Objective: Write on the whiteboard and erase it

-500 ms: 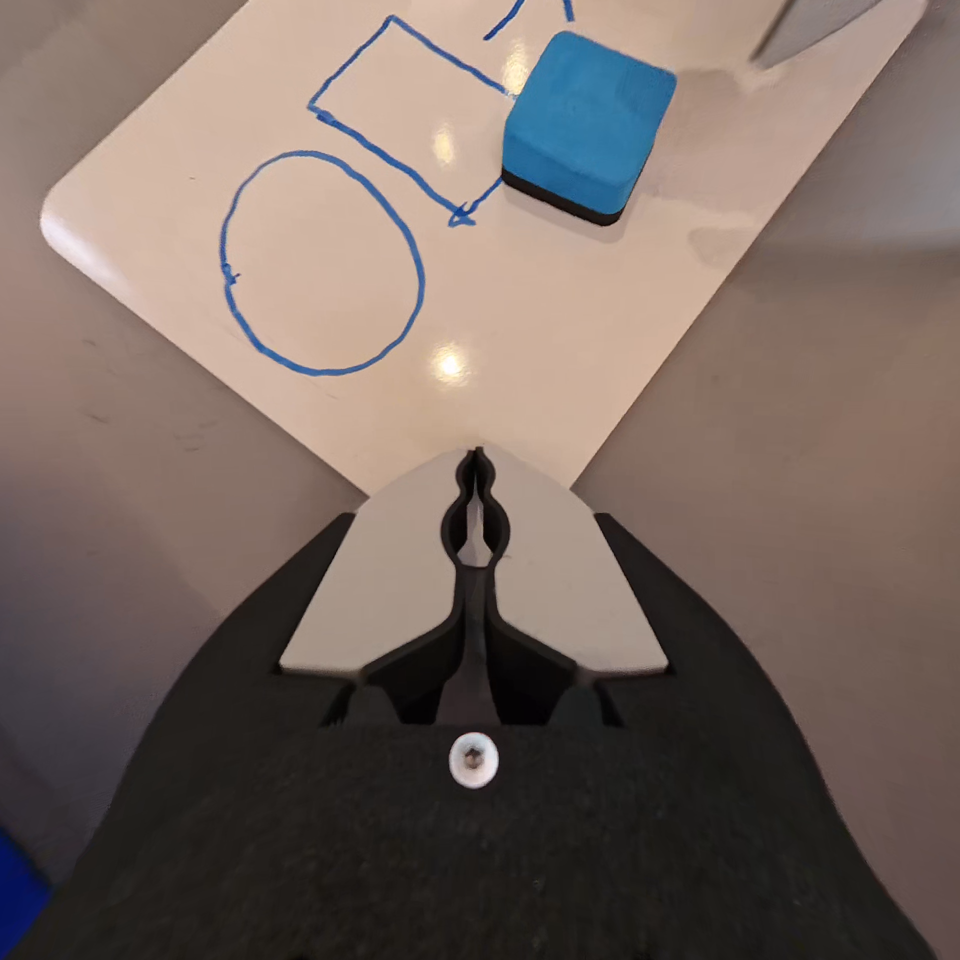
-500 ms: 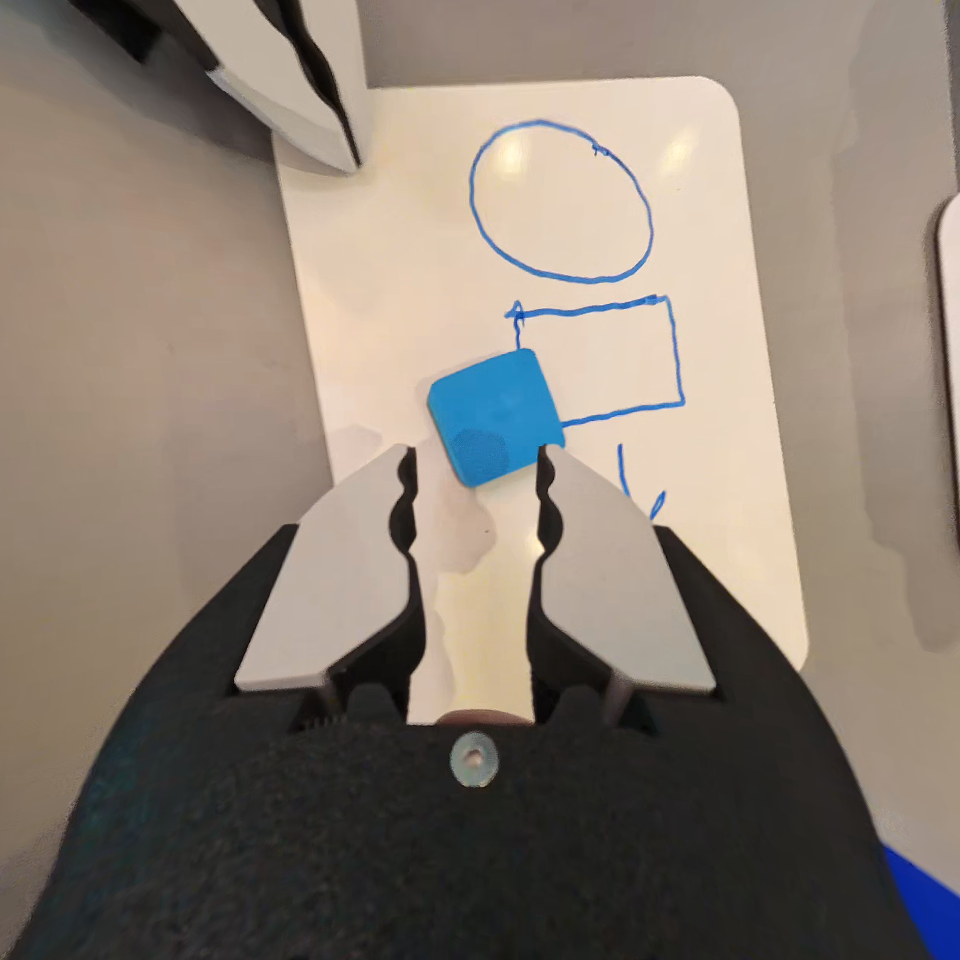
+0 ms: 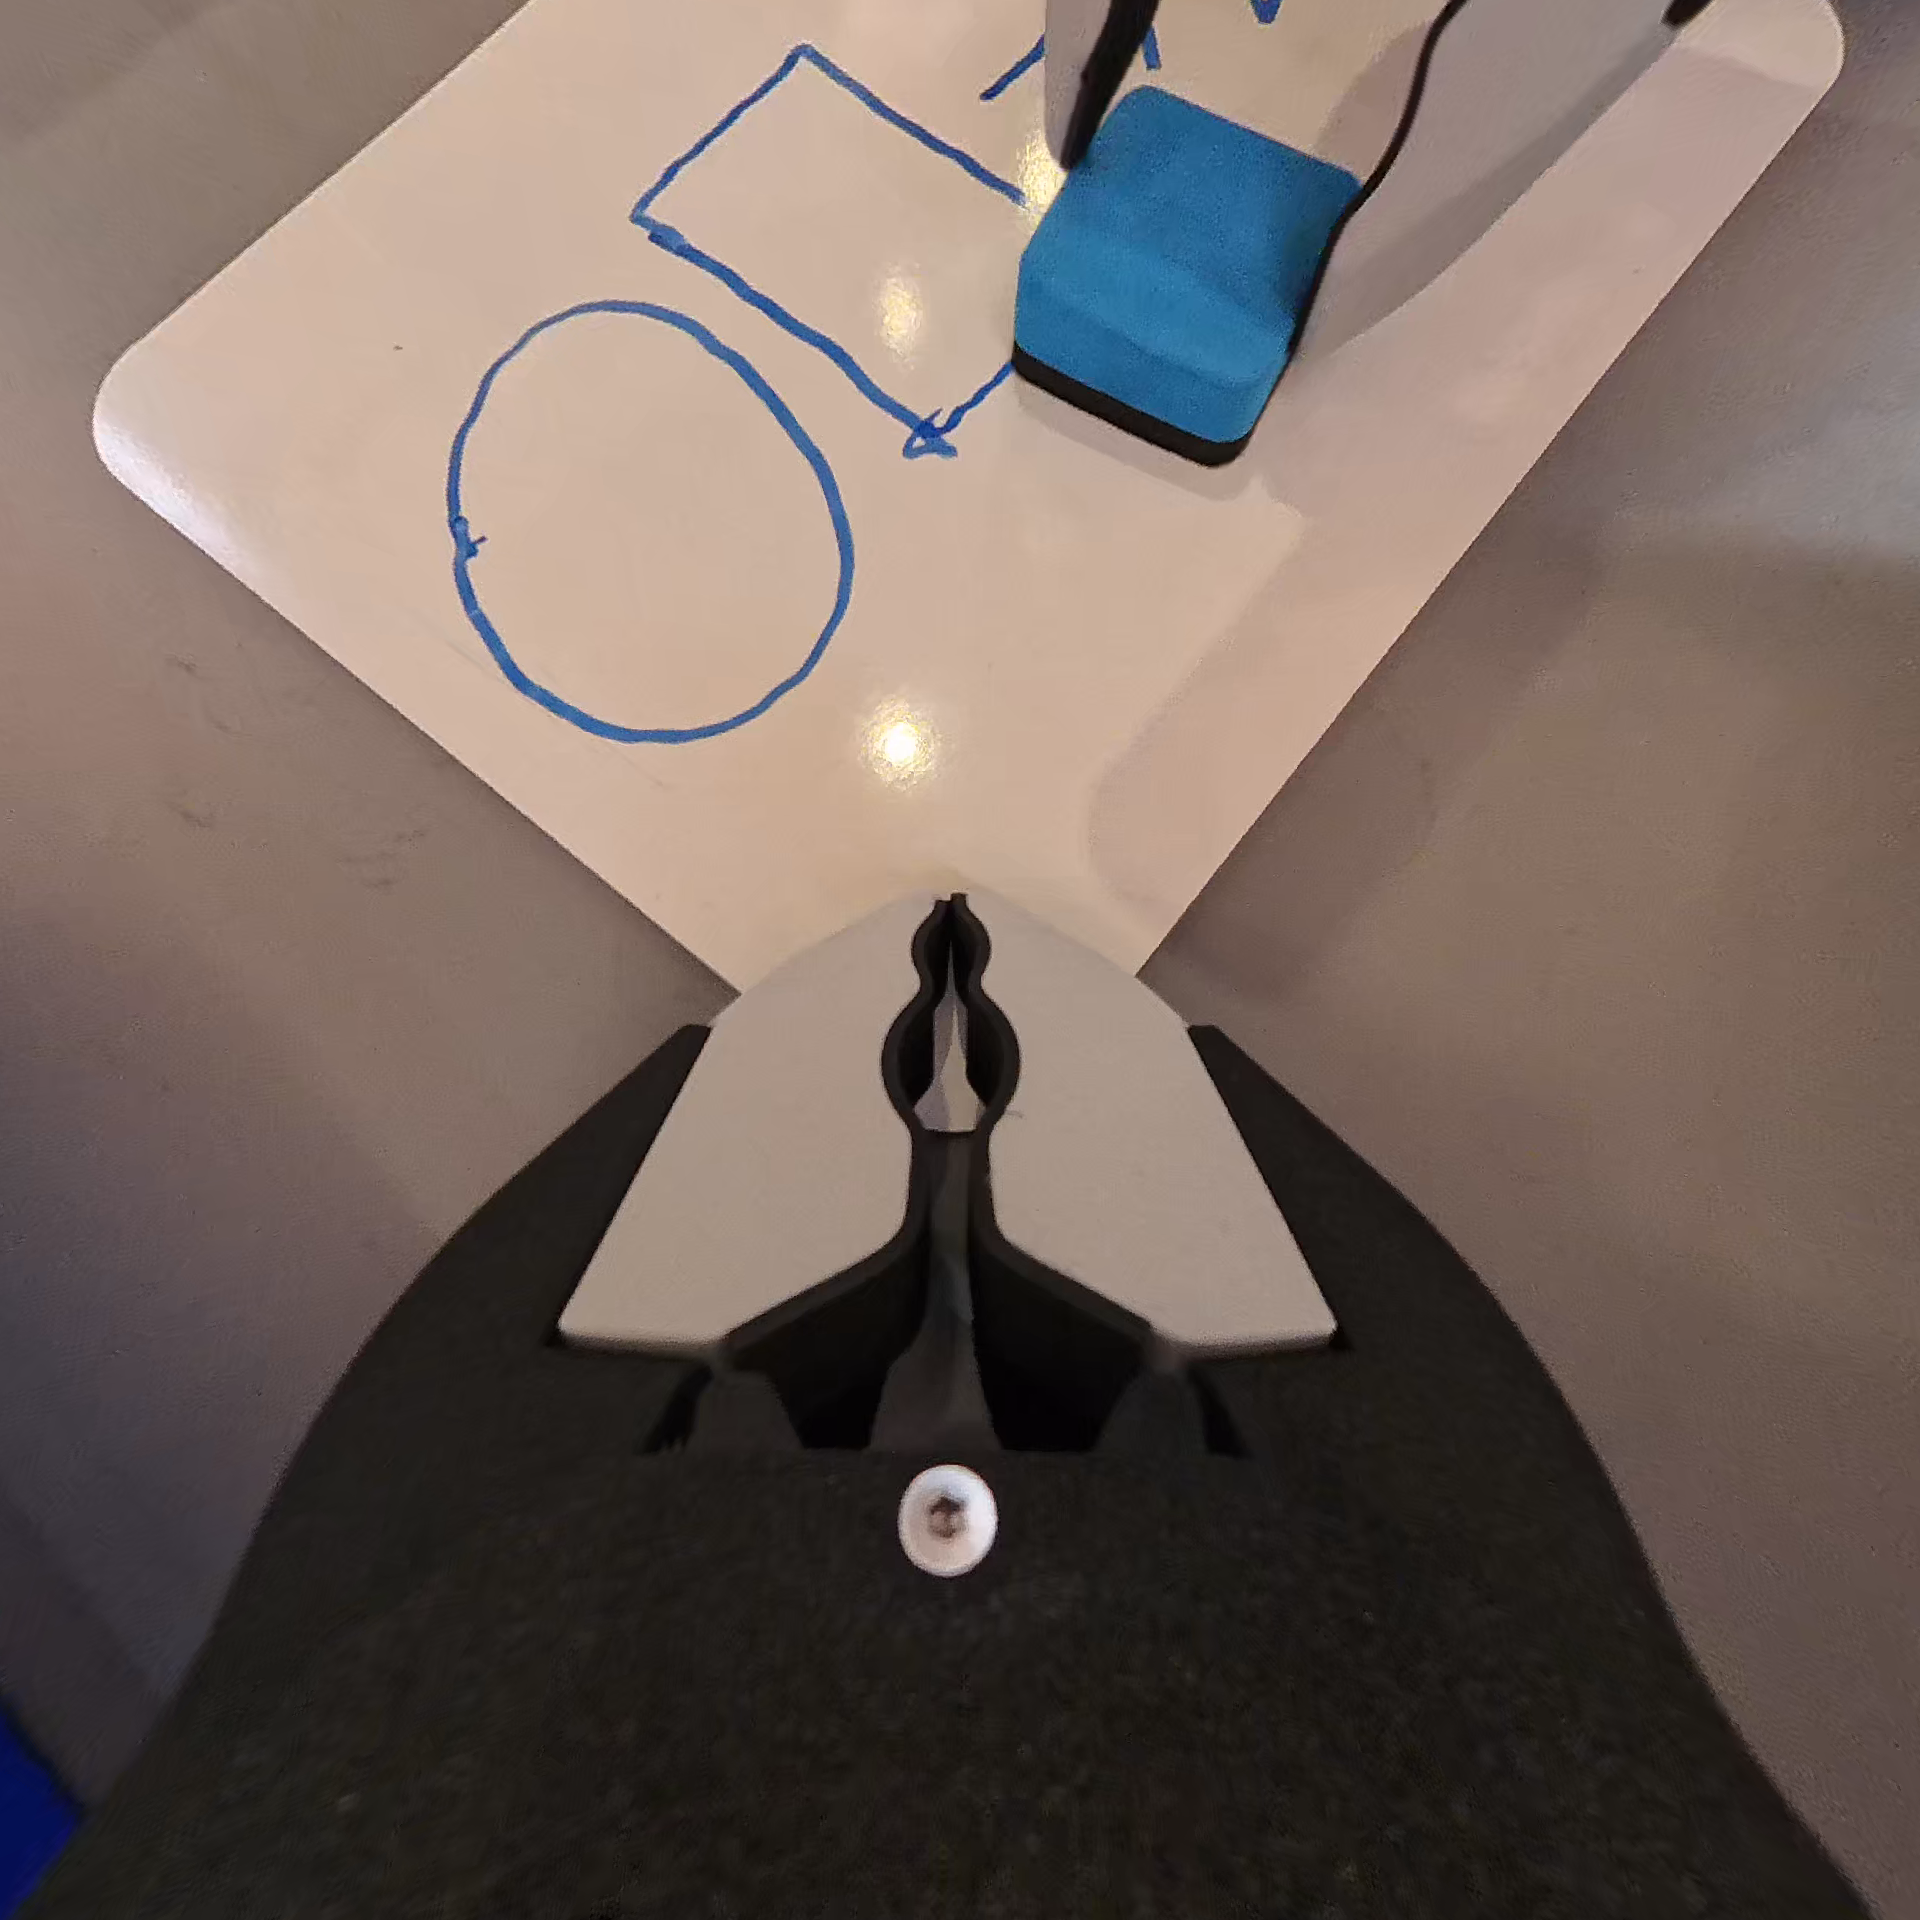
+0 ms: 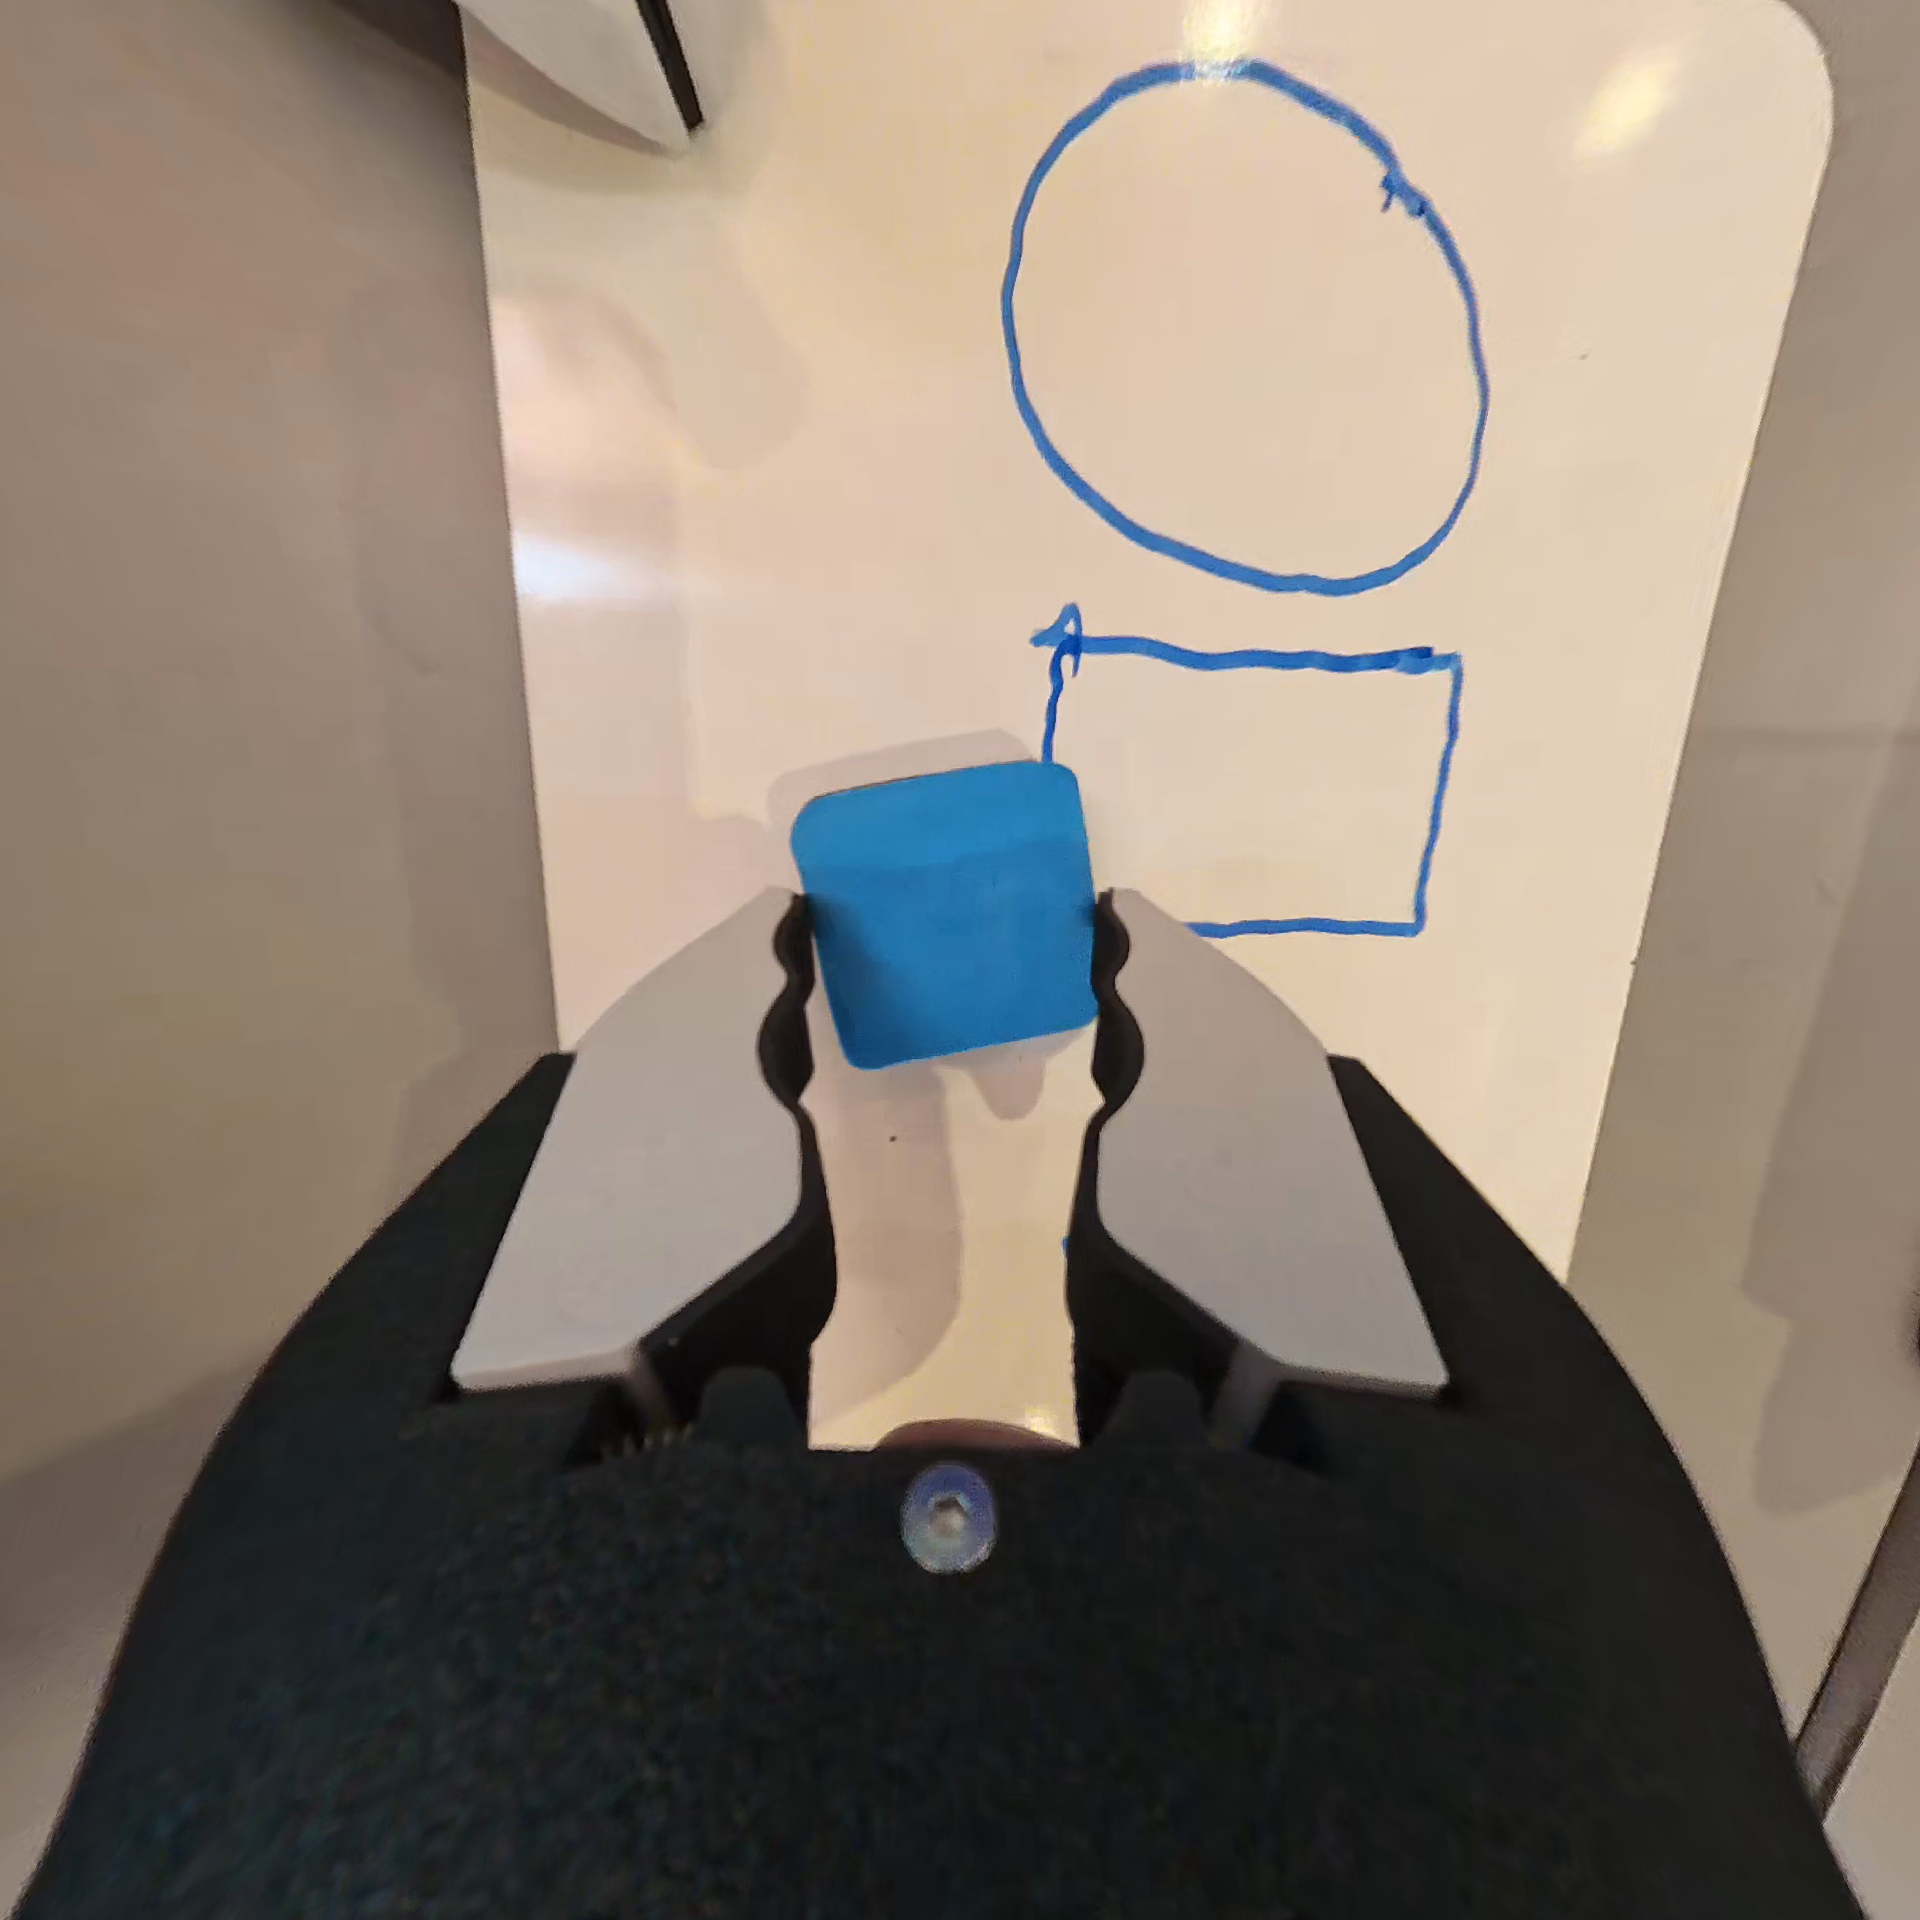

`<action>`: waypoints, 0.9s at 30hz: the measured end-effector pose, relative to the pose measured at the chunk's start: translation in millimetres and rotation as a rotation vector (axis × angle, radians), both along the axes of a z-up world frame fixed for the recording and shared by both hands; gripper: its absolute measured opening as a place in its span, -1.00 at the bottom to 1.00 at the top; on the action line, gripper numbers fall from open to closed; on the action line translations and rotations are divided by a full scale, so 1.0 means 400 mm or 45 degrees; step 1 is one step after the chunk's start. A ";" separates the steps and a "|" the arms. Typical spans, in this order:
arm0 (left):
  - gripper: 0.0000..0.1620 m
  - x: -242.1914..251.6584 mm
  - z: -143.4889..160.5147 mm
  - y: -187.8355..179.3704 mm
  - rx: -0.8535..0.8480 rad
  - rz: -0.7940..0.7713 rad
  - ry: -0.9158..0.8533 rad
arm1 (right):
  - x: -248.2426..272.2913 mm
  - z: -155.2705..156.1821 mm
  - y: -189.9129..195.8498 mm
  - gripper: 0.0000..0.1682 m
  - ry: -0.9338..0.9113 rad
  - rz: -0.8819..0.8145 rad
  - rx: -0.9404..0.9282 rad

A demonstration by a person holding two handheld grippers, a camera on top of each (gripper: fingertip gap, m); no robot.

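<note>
A white whiteboard (image 3: 1039, 623) lies flat on a grey table and also shows in the right wrist view (image 4: 727, 416). It bears a blue circle (image 3: 842, 551) (image 4: 1247, 582), a blue rectangle (image 3: 748, 281) (image 4: 1444, 790) and part of a third blue stroke (image 3: 1018, 78). A blue eraser (image 3: 1174, 270) (image 4: 945, 914) with a black base sits on the board over the rectangle's corner. My right gripper (image 4: 948, 920) is open with a fingertip at each side of the eraser; its fingers (image 3: 1382, 239) show in the left wrist view. My left gripper (image 3: 956, 904) is shut and empty over the board's near corner.
The grey table (image 3: 312, 935) surrounds the board. My left gripper's tips (image 4: 623, 73) show at the board's far left corner. A blue object (image 3: 21, 1808) sits at the lower left edge. A white object's edge (image 4: 1870, 1818) lies to the right of the board.
My right gripper has moved forward and down, so its open fingers now flank the eraser. The left gripper has stayed shut at the board's corner.
</note>
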State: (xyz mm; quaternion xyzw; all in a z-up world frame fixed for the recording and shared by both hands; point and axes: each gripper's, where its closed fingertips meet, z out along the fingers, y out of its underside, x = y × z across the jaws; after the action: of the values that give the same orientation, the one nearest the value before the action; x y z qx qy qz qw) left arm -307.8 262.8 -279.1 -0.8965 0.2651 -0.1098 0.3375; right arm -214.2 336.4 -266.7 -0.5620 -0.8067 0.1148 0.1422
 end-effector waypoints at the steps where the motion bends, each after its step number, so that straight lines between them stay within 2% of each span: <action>1: -1.00 0.000 0.000 0.000 0.002 0.002 -0.004 | 0.000 -0.004 0.001 -0.39 -0.002 -0.005 -0.002; 4: -1.00 0.000 0.000 0.000 0.002 0.009 -0.015 | 0.011 0.001 0.020 -0.41 -0.023 -0.070 0.025; 7: -1.00 0.000 0.000 0.001 0.003 0.015 -0.028 | 0.033 0.057 0.069 -0.41 0.056 -0.182 0.068; 9: -1.00 0.000 0.000 0.001 -0.001 0.021 -0.035 | 0.077 0.103 0.128 -0.41 0.079 -0.337 0.084; 12: -1.00 0.000 0.000 0.001 -0.007 0.028 -0.031 | 0.170 0.134 0.223 -0.41 0.061 -0.679 0.054; 15: -1.00 0.000 0.000 0.002 -0.004 0.029 -0.016 | 0.231 0.099 0.262 -0.41 0.016 -0.969 -0.029; 17: -1.00 0.000 0.000 0.002 -0.010 0.038 -0.027 | 0.252 0.065 0.286 -0.41 -0.016 -1.059 -0.022; 19: -1.00 0.000 0.000 0.002 -0.011 0.041 -0.038 | 0.250 0.040 0.307 -0.41 -0.022 -1.089 -0.021; 23: -1.00 0.000 0.000 0.003 -0.021 0.059 -0.061 | 0.243 -0.005 0.325 -0.42 -0.135 -0.998 0.022; 27: -1.00 -0.004 0.000 0.007 -0.014 0.072 -0.035 | 0.230 -0.007 0.279 -0.42 -0.183 -0.815 0.018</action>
State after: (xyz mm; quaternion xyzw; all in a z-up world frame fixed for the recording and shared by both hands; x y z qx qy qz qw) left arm -309.4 265.6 -279.0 -0.9040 0.2343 -0.1140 0.3390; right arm -122.2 447.8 -269.3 -0.7928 -0.5978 0.0185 0.1178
